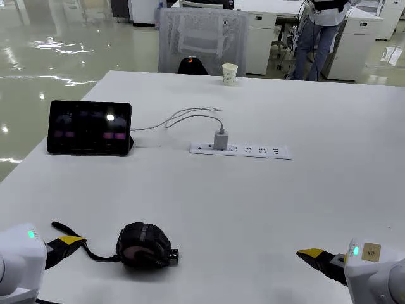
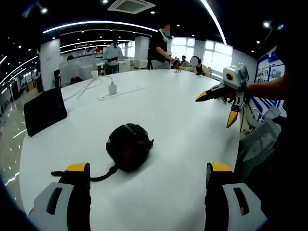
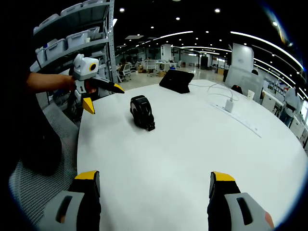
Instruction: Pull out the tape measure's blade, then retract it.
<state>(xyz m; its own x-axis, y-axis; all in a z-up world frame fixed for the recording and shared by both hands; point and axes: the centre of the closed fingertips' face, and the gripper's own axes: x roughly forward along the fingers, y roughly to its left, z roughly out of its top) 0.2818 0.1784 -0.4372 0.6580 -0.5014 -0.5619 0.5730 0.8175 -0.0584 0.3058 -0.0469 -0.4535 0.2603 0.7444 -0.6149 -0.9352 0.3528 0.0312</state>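
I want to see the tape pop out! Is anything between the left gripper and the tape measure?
Nothing visible. The tape measure lies on bare white table just ahead of the open left gripper; only its own black strap trails toward one jaw.

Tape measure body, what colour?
Black. The tape measure shows best in the left gripper view.

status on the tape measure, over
Open, empty: left claw, right claw. Blade in, tape measure on table by left claw. Beyond it power strip, no obstruction.

White table (image 1: pixel 285 209), glossy floor (image 1: pixel 57 57) (wet-look shine), 1 grey mesh chair (image 1: pixel 202 38), white cabinets (image 1: pixel 354 44) behind.
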